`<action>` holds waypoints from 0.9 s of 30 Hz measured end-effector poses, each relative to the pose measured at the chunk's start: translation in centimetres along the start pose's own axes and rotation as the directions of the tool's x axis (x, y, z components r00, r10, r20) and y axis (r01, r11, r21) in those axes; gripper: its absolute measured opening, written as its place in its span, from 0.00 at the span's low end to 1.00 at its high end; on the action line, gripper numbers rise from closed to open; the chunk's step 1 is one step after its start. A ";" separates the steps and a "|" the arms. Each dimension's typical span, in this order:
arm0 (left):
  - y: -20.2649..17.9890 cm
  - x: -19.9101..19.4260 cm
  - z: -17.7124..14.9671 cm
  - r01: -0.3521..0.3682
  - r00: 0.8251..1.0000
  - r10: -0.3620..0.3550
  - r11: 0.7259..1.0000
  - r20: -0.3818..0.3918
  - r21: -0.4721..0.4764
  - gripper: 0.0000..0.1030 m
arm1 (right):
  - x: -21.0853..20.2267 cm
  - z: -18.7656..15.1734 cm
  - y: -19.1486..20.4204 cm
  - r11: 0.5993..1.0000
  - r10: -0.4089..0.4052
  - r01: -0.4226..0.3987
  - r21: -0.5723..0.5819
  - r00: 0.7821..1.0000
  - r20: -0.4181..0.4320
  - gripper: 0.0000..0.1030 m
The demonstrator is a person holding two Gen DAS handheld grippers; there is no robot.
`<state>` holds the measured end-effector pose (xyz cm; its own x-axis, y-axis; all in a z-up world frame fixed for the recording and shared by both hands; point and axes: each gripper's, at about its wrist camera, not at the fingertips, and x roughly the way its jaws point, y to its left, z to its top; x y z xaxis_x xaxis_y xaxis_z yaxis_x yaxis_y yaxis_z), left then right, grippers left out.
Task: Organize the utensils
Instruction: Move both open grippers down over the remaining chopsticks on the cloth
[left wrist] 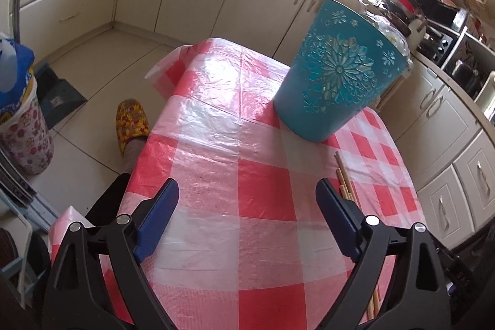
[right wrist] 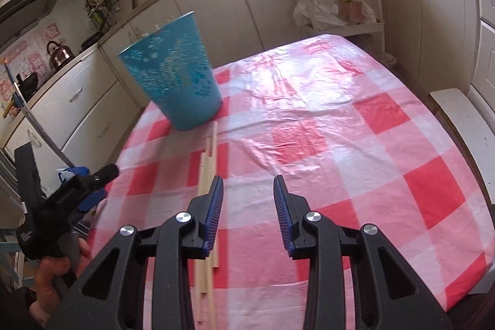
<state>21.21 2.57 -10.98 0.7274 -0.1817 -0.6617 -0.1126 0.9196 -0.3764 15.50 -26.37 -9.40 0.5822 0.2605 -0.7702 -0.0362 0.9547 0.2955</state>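
A teal plastic bucket (left wrist: pixel 337 73) (right wrist: pixel 173 82) with a flower pattern stands on the table's red-and-white checked cloth (left wrist: pixel 232 129) (right wrist: pixel 340 129). Pale stick ends show above its rim in the right wrist view. Several wooden chopsticks (right wrist: pixel 207 169) (left wrist: pixel 345 175) lie in a row on the cloth, running from the bucket's foot toward me. My right gripper (right wrist: pixel 248 179) hangs partly open just right of them, its left finger over the sticks, nothing between the pads. My left gripper (left wrist: pixel 247 184) (right wrist: pixel 100 184) is open wide over bare cloth, the chopsticks beside its right finger.
Cream kitchen cabinets surround the table. A foot in a yellow slipper (left wrist: pixel 131 122) and a floral bin (left wrist: pixel 21 129) with a blue bag are on the floor at the left. A white bench (right wrist: pixel 464 138) runs along the table's right edge. A kettle (right wrist: pixel 58 54) sits on the counter.
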 end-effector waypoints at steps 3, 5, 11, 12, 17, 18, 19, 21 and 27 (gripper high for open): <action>-0.6 0.0 0.0 0.014 1.000 -0.014 0.999 -0.006 0.037 0.84 | 0.3 -0.2 1.3 1.000 0.010 -0.010 -0.028 1.000 -0.009 0.33; -0.6 -0.2 -0.1 0.027 1.000 -0.027 0.999 -0.002 0.044 0.84 | 0.8 -0.3 1.7 0.999 0.004 -0.004 -0.047 1.000 -0.017 0.33; -0.2 -0.1 0.0 0.039 0.999 -0.039 0.999 -0.003 0.021 0.85 | 1.8 -1.6 0.7 0.998 -0.030 0.027 -0.065 0.998 -0.051 0.34; -0.1 -0.2 0.0 0.040 0.999 -0.040 0.999 -0.002 0.018 0.86 | 1.8 -1.8 0.4 0.997 -0.038 0.034 -0.062 0.998 -0.055 0.34; -0.4 0.1 -0.1 0.028 1.000 -0.027 0.999 -0.012 0.029 0.87 | 1.5 -2.5 -1.1 0.997 -0.063 0.061 -0.041 0.997 -0.053 0.37; -0.5 0.1 -0.1 0.026 1.000 -0.026 0.999 -0.016 0.036 0.87 | 1.4 -2.5 -1.2 0.997 -0.065 0.063 -0.042 0.997 -0.051 0.38; -0.7 0.2 -0.1 0.023 1.000 -0.023 0.999 -0.020 0.044 0.87 | 1.3 -2.7 -1.3 0.997 -0.071 0.069 -0.042 0.996 -0.048 0.39; -0.9 0.2 -0.2 0.018 1.000 -0.017 0.998 -0.020 0.056 0.87 | 1.2 -2.8 -1.6 0.996 -0.078 0.076 -0.042 0.996 -0.046 0.40; -1.2 0.0 -0.3 0.006 1.000 -0.005 0.997 -0.013 0.075 0.88 | 1.1 -3.1 -2.2 0.995 -0.094 0.092 -0.045 0.995 -0.039 0.41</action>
<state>21.20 1.36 -10.71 0.7192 -0.1908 -0.6681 -0.0574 0.9419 -0.3308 13.73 -27.78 -12.67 0.5507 0.1753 -0.8161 -0.0191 0.9801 0.1977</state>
